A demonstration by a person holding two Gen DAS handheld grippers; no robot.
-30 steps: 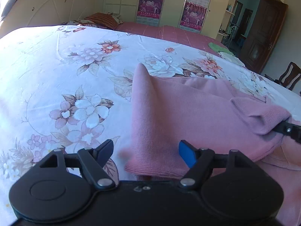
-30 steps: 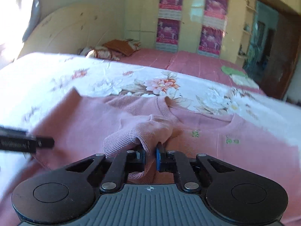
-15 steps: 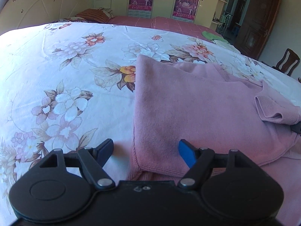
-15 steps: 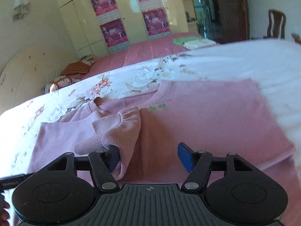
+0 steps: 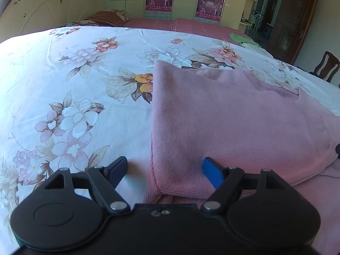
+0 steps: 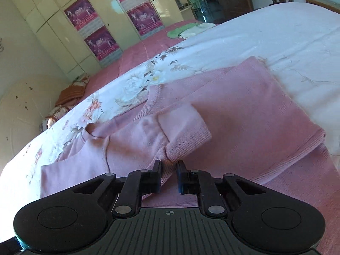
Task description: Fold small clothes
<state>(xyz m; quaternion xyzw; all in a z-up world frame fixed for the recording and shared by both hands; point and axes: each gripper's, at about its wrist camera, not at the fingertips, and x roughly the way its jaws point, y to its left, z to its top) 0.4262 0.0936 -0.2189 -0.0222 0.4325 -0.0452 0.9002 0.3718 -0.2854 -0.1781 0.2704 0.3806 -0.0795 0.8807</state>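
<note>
Materials & finish: mostly soft matt cloth.
Pink sweater [image 6: 244, 114]: fine-rib knit, matt, coarser rib at cuff [image 6: 187, 140]. Under it, floral bedsheet [image 5: 85, 97]: smooth thin cotton-like cloth w/ faint creases. Beyond sheet, wardrobe doors [image 6: 63, 34] look glossy, glossy paper posters on them. Right gripper [image 6: 169, 174] & left gripper [image 5: 164, 169]: matt black plastic, shiny metal pivot pins; dark wood chair [image 5: 325, 68] far right of sheet.

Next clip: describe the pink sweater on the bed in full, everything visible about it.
The pink sweater is a fine-ribbed knit with a ribbed neckline and cuffs. It lies flat on the floral bedsheet, its sides folded inward. The right gripper is closing on one ribbed cuff, bunching it between the jaws. The left gripper straddles the folded left edge, open and not pinching.
</note>
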